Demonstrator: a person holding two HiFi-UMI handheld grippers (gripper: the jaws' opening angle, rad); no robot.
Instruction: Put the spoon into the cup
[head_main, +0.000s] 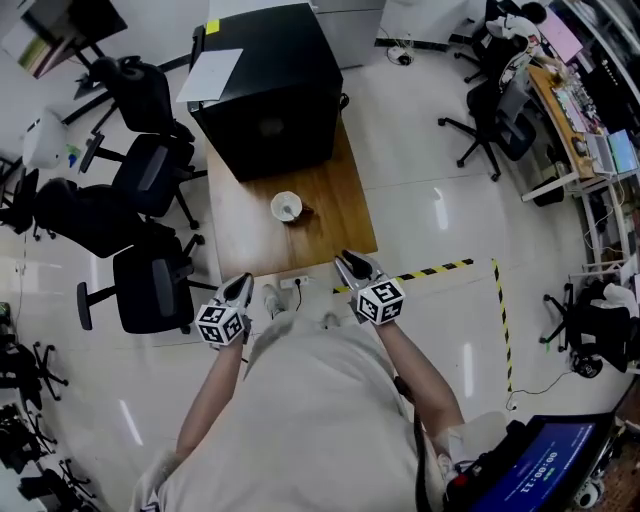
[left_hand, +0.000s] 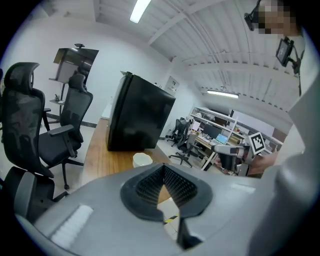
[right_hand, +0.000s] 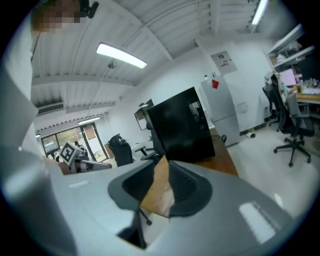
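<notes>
Left gripper (head_main: 240, 287): jaw tips together, nothing between them. Right gripper (head_main: 352, 263): jaws slightly apart and empty, only tabletop shows through the gap. Both are held off the surface by the near edge of the wooden table (head_main: 335, 215). The cup (head_main: 286, 207) stands on the table ahead of both grippers, roughly between them and well apart from either. Black box (head_main: 270, 90) beyond the cup. Can't make out the spoon at this size.
</notes>
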